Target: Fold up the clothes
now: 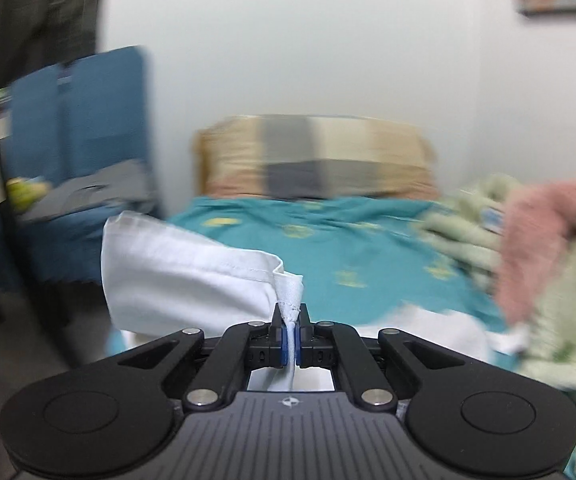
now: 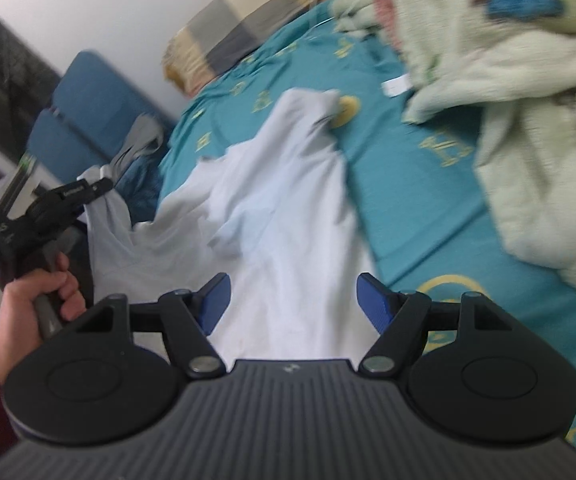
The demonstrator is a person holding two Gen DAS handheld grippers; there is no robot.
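A white garment [image 2: 280, 208] lies crumpled on the teal bed sheet [image 2: 407, 168]. My left gripper [image 1: 291, 320] is shut on a hemmed edge of the white garment [image 1: 192, 276] and holds it lifted above the bed's left side. In the right wrist view the left gripper [image 2: 100, 186] shows at the left with a hand on its handle, the cloth hanging from it. My right gripper [image 2: 293, 300] is open and empty, hovering just above the near part of the garment, its blue pads [image 2: 373, 300] wide apart.
A pale green fleece blanket [image 2: 527, 128] with a pink one [image 1: 543, 232] is heaped on the bed's right side. A striped pillow [image 1: 311, 160] lies at the head by the white wall. A blue chair [image 1: 84, 136] with grey clothing stands left of the bed.
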